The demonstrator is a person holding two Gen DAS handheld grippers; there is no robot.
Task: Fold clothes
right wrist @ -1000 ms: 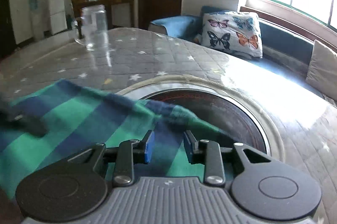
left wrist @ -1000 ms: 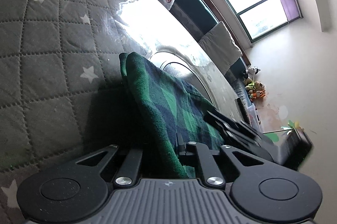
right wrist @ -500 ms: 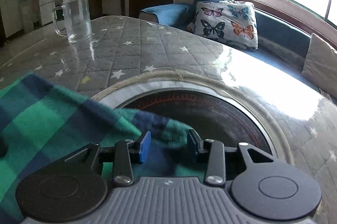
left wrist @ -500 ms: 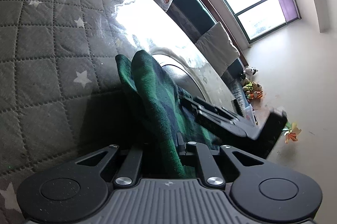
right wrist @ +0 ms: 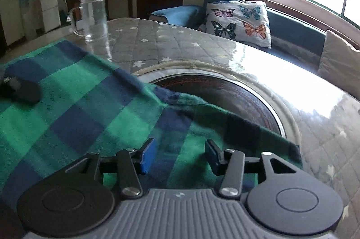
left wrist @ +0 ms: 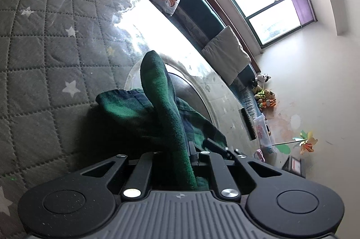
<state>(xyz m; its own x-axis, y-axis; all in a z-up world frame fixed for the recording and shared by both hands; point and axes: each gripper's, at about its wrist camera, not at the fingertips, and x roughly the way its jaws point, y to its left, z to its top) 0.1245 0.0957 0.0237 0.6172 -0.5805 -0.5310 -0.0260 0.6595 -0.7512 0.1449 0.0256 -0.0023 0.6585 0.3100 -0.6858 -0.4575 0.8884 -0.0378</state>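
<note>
Since the earlier frame the right gripper (right wrist: 180, 154) has let go: its jaws have just been opening and now stand apart, with the green-and-blue plaid cloth (right wrist: 90, 104) lying loose under and between them, pads not pressing it. Left gripper (left wrist: 173, 158) is clamped on a raised ridge of the same cloth (left wrist: 162, 104), which now stands up taller from the jaws. Cloth rests on the quilted star-print surface (right wrist: 180, 41), partly draped over the round dark inset (right wrist: 236, 99). Key relation: cloth's long run goes from the right gripper leftward toward the left gripper, whose tip shows at the left edge of the right view. Left holds the edge, so it likely carries the fold over. Glass mug (right wrist: 93, 16) stands well beyond.
</note>
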